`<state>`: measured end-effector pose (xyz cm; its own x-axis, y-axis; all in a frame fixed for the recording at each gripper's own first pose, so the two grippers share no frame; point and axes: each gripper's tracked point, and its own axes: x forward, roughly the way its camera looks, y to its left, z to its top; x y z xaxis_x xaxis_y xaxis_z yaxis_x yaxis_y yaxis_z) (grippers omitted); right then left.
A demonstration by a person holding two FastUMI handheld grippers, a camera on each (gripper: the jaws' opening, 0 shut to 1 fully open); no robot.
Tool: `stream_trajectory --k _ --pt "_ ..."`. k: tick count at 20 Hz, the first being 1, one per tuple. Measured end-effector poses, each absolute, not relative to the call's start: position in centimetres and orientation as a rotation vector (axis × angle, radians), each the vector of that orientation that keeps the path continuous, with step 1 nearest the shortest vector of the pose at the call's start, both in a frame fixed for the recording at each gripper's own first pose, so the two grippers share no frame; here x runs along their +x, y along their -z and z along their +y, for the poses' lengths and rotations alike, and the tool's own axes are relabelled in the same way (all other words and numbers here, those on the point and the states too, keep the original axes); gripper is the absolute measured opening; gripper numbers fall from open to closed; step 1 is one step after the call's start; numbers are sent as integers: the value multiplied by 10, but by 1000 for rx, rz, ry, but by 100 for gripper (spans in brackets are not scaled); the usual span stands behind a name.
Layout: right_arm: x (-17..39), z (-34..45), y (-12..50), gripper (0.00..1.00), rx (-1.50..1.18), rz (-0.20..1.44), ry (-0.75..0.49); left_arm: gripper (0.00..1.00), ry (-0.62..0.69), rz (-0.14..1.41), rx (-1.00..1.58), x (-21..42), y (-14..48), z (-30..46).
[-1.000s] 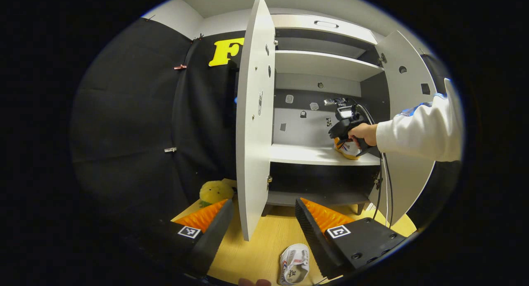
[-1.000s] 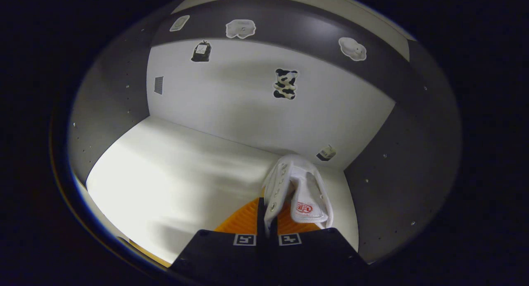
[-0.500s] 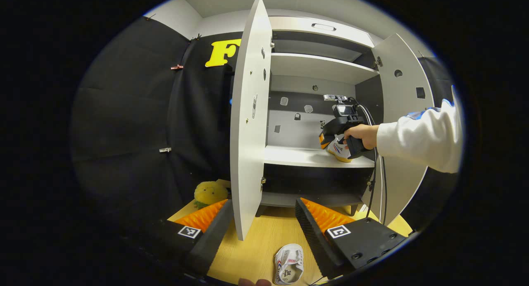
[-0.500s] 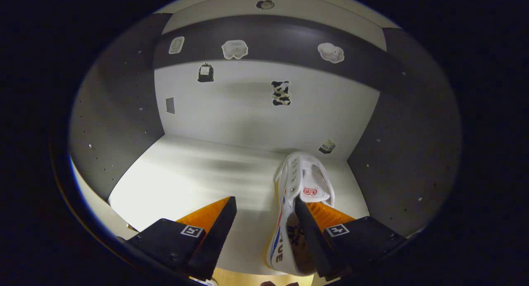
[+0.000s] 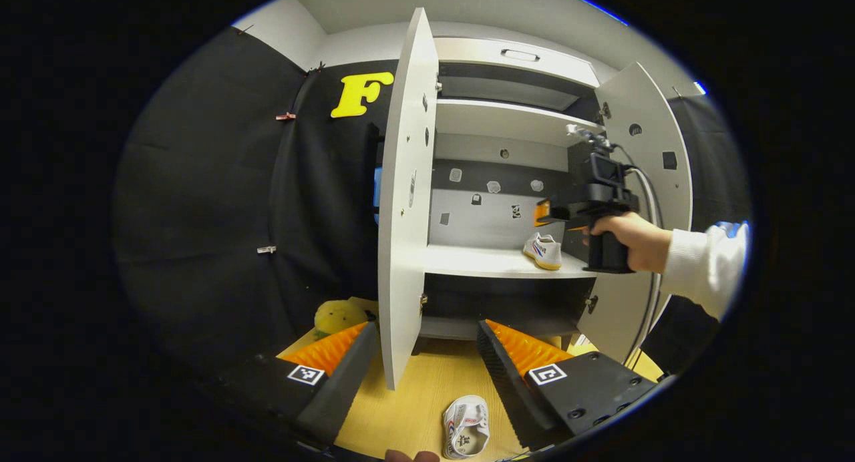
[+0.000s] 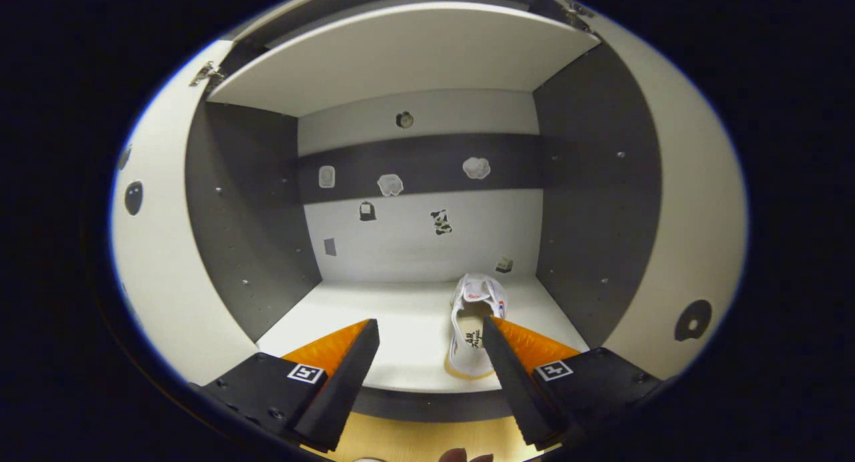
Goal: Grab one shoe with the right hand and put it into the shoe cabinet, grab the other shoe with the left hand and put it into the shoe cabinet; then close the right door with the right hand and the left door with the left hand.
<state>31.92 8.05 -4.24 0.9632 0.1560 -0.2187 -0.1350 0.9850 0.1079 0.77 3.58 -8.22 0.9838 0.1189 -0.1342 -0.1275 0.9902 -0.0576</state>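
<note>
A small white shoe [image 6: 471, 322] with a yellow sole stands on the middle shelf of the white shoe cabinet [image 6: 401, 48], toward the right side; in the left gripper view this shoe [image 5: 543, 251] rests alone on the shelf. My right gripper [image 6: 431, 345] is open in front of the shelf edge, holding nothing; a hand holds this right gripper [image 5: 554, 213] just outside the cabinet. The other white shoe [image 5: 466, 433] lies on the wooden floor, low between my left gripper's fingers. My left gripper [image 5: 427, 355] is open above it. Both doors, left [image 5: 404, 195] and right [image 5: 641, 195], stand open.
A yellow plush toy [image 5: 337, 316] sits on the wooden floor [image 5: 414, 402] left of the open left door. Cables [image 5: 644, 302] hang from the right gripper along the right door. An upper shelf [image 5: 507, 118] spans the cabinet. Small stickers dot the back panel [image 6: 427, 242].
My right gripper opened and let go of the shoe, then drew back out of the cabinet, leaving the shoe on the shelf. My left gripper has barely moved.
</note>
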Motion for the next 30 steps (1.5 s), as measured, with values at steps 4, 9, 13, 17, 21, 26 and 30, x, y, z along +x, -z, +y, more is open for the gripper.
stream_trajectory --k 4,9,13,17,21,26,30 --pt "232 55 11 98 101 138 -156 95 -117 119 -73 2 86 37" --pt "134 36 -1 98 139 91 -150 95 -75 136 -62 2 119 29" --pt "84 24 -10 98 156 49 -134 95 42 218 -64 -1 186 4" --pt "54 21 -13 98 155 23 -123 95 133 380 -16 -12 281 -13" --pt "40 12 -17 98 45 -7 -108 92 214 498 8 -14 342 -30" --pt "12 -6 -19 98 4 -5 -82 67 168 582 118 12 406 -29" --pt "-2 -32 -19 98 -2 16 -32 45 165 608 193 42 444 -34"
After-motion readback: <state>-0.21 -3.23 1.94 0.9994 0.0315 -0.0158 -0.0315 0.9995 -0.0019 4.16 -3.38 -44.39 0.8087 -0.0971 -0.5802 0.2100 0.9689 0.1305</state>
